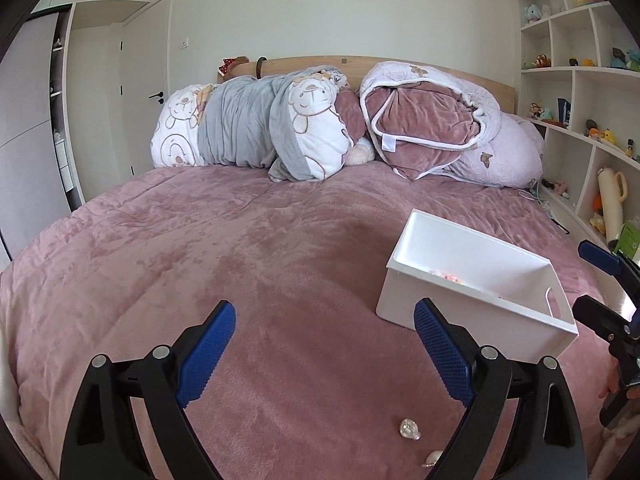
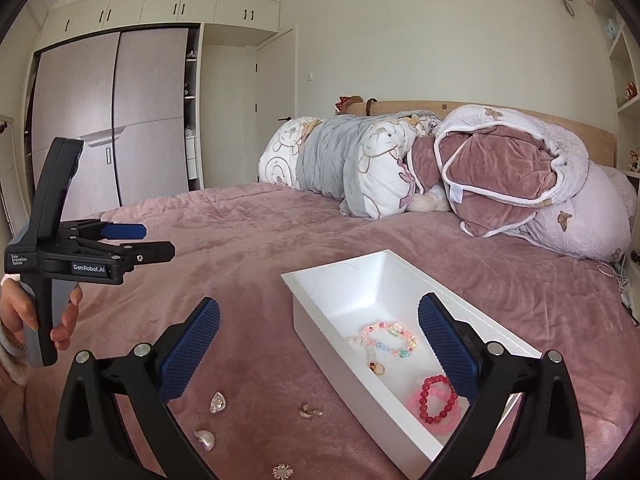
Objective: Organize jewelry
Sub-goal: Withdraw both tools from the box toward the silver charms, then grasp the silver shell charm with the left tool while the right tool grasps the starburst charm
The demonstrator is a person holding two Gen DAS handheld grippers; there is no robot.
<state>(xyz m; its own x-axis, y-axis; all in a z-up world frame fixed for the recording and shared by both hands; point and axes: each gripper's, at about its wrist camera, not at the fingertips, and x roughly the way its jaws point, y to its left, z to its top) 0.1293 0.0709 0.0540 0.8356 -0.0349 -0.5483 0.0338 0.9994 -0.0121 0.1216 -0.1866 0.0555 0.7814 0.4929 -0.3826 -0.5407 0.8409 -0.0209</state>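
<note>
From the left wrist view, the left claw (image 1: pixel 324 344) hangs over the pink bedspread (image 1: pixel 200 264) with its blue pads wide apart and nothing between them. The white box (image 1: pixel 476 280) sits just right of it, and a clear heart charm (image 1: pixel 409 428) lies on the bedspread in front of the box.

From the right wrist view, the right claw (image 2: pixel 320 344) is likewise spread wide and empty, one pad over the box. Inside the box lie a pastel bead bracelet (image 2: pixel 390 340) and a red bead bracelet (image 2: pixel 436 400). Left of the box, small charms (image 2: pixel 218 402) rest on the bedspread.
</note>
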